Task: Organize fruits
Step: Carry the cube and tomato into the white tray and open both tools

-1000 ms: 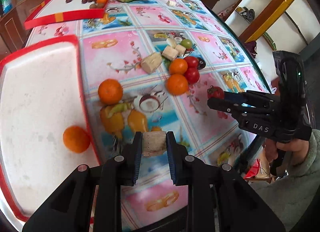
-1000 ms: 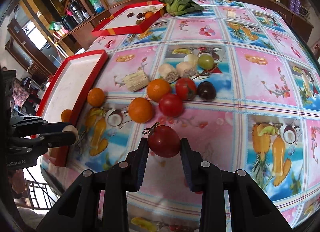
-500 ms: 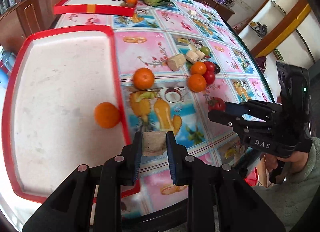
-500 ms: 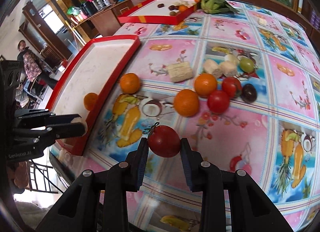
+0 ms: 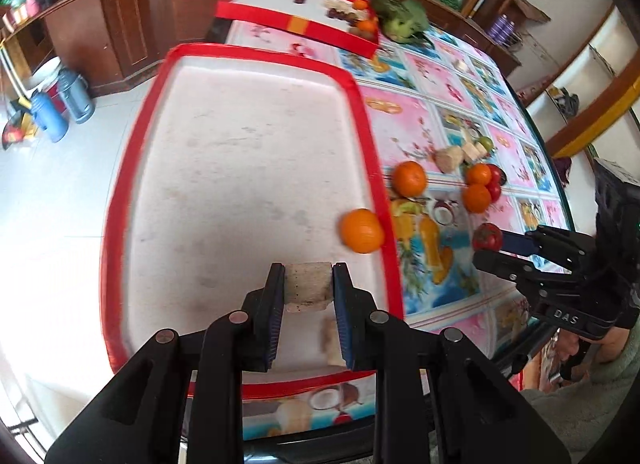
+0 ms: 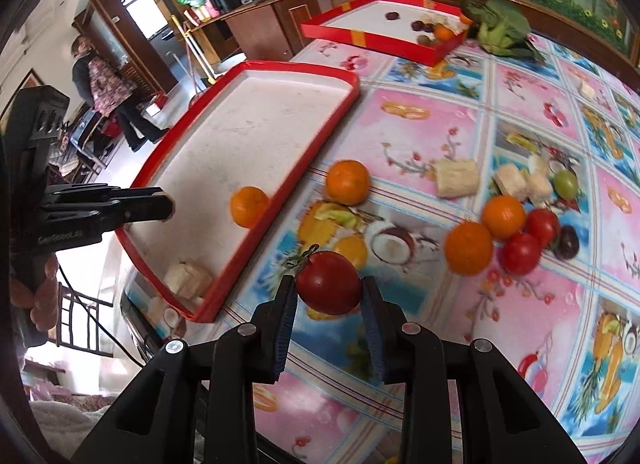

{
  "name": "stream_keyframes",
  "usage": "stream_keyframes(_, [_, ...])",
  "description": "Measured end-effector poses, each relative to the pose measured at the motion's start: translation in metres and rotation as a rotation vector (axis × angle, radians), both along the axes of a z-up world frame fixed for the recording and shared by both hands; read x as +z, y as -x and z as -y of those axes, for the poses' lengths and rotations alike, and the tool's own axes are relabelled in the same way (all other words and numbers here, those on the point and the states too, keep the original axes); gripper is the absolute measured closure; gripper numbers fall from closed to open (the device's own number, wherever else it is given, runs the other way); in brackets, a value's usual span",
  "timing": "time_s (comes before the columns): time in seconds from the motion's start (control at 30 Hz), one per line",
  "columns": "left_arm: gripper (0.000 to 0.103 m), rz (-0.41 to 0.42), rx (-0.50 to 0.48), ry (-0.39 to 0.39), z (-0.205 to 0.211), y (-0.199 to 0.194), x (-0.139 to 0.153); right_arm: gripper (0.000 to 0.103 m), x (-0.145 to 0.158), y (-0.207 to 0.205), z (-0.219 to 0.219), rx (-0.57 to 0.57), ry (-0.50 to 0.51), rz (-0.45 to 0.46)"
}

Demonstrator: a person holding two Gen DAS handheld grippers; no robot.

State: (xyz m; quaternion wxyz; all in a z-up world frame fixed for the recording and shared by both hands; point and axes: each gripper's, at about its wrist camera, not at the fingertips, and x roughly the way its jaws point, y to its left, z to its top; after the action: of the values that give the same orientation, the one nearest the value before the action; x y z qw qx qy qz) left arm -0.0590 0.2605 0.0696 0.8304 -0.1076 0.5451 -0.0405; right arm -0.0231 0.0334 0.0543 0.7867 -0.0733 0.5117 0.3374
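My left gripper (image 5: 308,288) is shut on a pale fruit chunk (image 5: 309,287) and holds it above the near end of the red-rimmed white tray (image 5: 248,152). An orange (image 5: 362,231) lies in the tray by its right rim, and another pale chunk (image 6: 188,278) lies at its near corner. My right gripper (image 6: 329,296) is shut on a red tomato (image 6: 329,282) above the tablecloth, right of the tray; it also shows in the left wrist view (image 5: 486,246). Oranges (image 6: 347,182), tomatoes (image 6: 522,253), pale chunks (image 6: 456,178) and a green fruit (image 6: 565,183) lie on the table.
A second red tray (image 6: 380,30) with small fruits stands at the far end, next to leafy greens (image 6: 502,30). A dark plum (image 6: 567,242) lies by the tomatoes. The table's near edge runs just under both grippers. A person (image 6: 108,92) stands in the room at left.
My left gripper has carried the pale chunk leftward from over the tablecloth to over the tray. My right gripper has moved left toward the tray with the tomato.
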Motion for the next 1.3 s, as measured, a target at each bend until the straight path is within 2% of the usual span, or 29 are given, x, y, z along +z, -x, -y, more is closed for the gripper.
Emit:
stream_keyframes(0.13, [0.082, -0.014, 0.003, -0.008, -0.006, -0.002, -0.007, 0.070, 0.004, -0.004, -0.018, 0.032, -0.001, 0.007])
stream_keyframes(0.63, [0.082, -0.055, -0.110, 0.018, 0.027, -0.009, -0.030, 0.070, 0.003, -0.044, -0.092, 0.114, 0.020, 0.010])
stream_keyframes(1.0, [0.082, -0.090, -0.138, 0.035, 0.036, -0.011, -0.040, 0.070, -0.030, -0.062, -0.134, 0.176, 0.094, -0.026])
stream_keyframes(1.3, [0.082, -0.107, -0.141, 0.046, 0.037, -0.013, -0.042, 0.069, -0.039, -0.056, -0.149, 0.245, 0.160, 0.011])
